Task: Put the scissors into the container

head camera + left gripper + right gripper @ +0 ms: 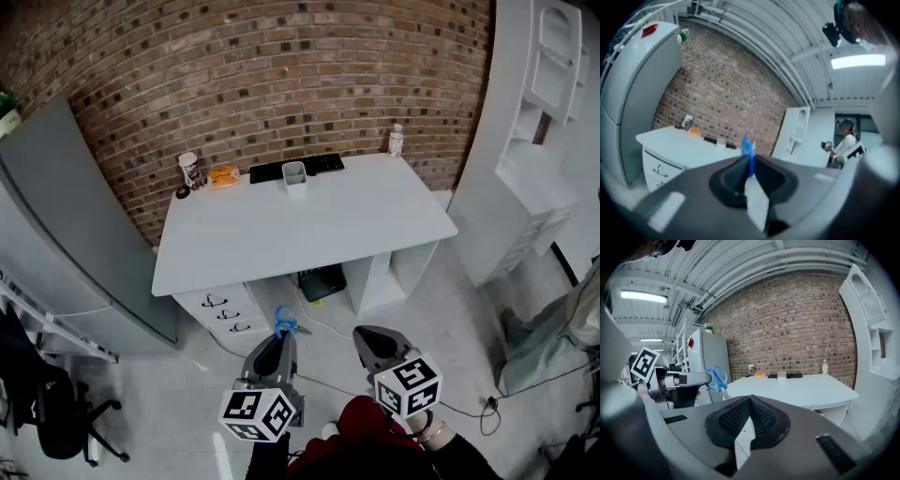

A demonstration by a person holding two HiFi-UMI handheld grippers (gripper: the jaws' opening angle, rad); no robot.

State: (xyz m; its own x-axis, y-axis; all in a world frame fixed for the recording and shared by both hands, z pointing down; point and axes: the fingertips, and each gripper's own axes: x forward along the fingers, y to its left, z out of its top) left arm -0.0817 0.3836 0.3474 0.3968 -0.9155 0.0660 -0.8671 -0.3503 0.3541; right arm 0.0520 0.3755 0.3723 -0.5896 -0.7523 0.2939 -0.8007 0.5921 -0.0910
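Blue-handled scissors [284, 322] were clamped in L gripper [278, 349], handles fwd of its tips, long axis pointing at desk [375, 225]. Clear container [293, 175] stood well ahead, at desk's rear by keyboard [323, 165]. R gripper [375, 349] was closed, empty.

Scissors [284, 322], blue-handled, were clamped in left gripper [278, 347], handles protruding; clear container [294, 176] stood upright on desk [375, 225], well apart.

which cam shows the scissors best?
Right gripper view: the scissors appear side-on, both blue handle loops visible, sticking out of the left claw. Head view shows only a small blue bit above that claw. Left gripper view sees them edge-on, a thin blue sliver between shut jaws.
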